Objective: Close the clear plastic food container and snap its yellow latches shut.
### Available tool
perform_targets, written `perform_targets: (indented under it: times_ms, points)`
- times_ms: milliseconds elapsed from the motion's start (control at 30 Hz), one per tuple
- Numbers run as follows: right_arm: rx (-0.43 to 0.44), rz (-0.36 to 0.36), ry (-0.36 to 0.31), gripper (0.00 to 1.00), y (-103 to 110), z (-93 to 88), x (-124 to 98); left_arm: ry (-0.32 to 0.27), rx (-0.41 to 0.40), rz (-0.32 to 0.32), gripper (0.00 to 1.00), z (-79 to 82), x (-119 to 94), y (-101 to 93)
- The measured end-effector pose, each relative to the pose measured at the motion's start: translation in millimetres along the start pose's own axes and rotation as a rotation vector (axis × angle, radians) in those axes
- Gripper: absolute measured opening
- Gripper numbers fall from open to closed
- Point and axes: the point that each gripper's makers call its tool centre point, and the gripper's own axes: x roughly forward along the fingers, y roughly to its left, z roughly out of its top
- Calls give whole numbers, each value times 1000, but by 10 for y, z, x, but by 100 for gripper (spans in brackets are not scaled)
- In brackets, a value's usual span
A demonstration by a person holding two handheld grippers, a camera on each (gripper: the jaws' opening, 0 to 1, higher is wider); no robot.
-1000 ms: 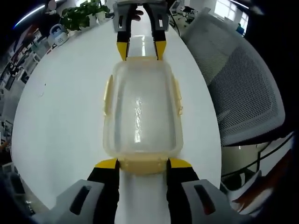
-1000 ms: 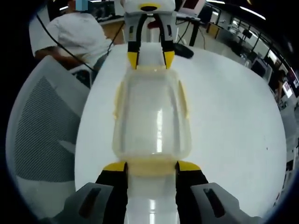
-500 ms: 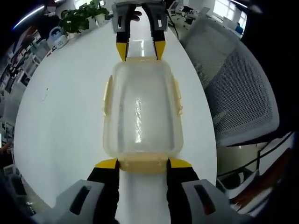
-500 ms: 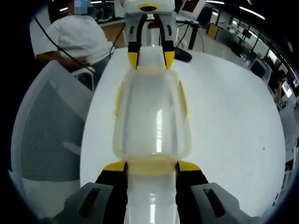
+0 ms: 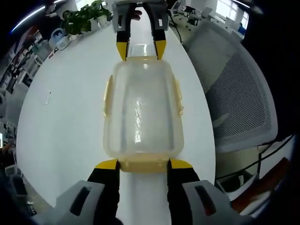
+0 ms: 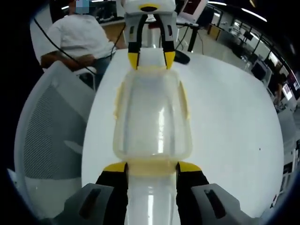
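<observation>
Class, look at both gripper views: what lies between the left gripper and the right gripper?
The clear container, lid on, spans the stretch between the left gripper and right gripper; the right gripper view shows the same from the opposite end.

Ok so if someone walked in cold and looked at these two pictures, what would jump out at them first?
The clear plastic food container with pale yellow latches on its rim, lying on the white table between two grippers facing each other. The left gripper stands at one short end and the right gripper at the other, yellow-tipped fingers straddling each end latch. A grey mesh chair sits beside the table.
</observation>
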Motion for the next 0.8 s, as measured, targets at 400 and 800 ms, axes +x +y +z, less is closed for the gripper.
perform_targets:
  times_ms: [400, 800]
  points:
    - [-13, -4, 1, 38, 7, -20, -57, 10, 0, 10, 39, 55, -35, -19]
    - [-13, -6, 12, 38, 12, -199, -174, 5, 0, 13, 39, 252, 33, -17]
